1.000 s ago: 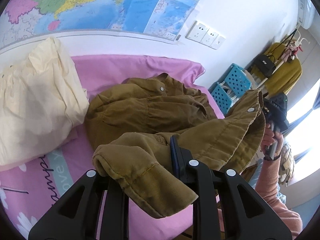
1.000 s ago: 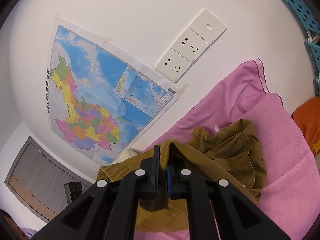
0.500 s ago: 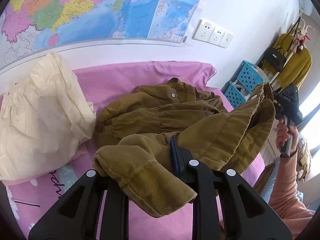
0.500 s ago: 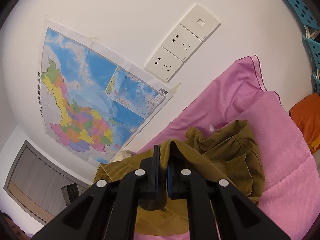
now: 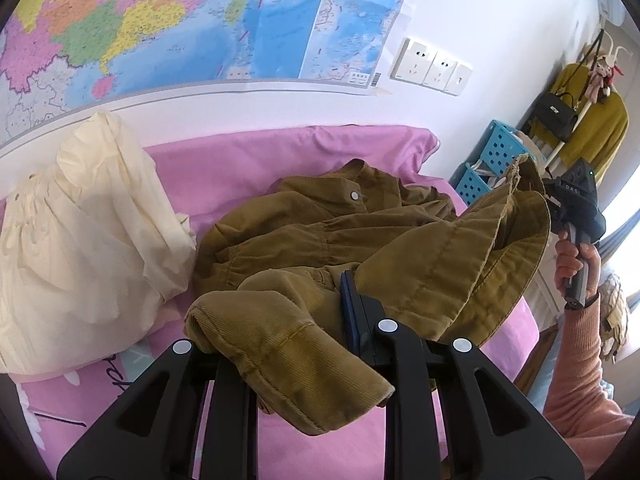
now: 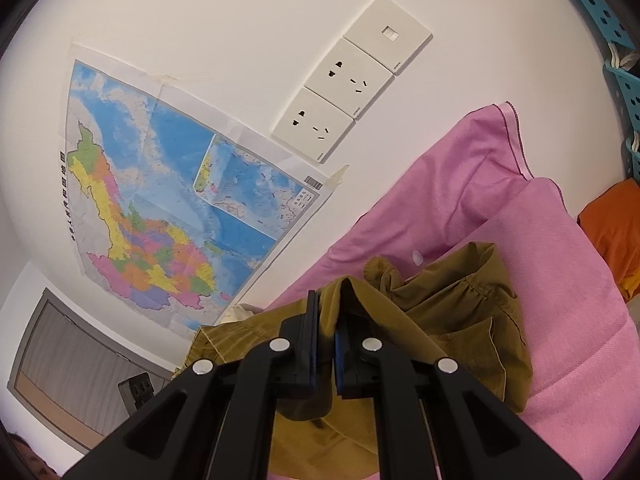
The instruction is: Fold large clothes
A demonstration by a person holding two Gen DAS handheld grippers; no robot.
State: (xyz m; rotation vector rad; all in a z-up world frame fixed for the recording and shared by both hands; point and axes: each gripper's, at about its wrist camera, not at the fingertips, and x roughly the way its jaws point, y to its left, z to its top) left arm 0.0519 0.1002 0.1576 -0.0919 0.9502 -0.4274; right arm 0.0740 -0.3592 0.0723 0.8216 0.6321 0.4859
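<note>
A brown corduroy jacket lies bunched on the pink bed. My left gripper is shut on a thick cuffed fold of it, which drapes over and hides the left finger. At the right a hand holds my right gripper, shut on the jacket's edge and lifting it clear of the bed. In the right wrist view the right gripper pinches a thin fold of the jacket between its pads, above the pink bed.
A cream garment is heaped on the bed at the left. A map and wall sockets are on the wall behind. Blue crates and a coat rack stand past the bed's right end. An orange cloth lies beside the bed.
The right gripper has carried the jacket's lifted edge a little toward the wall; sockets and map look nearer. The left gripper keeps its grip, tilted slightly.
</note>
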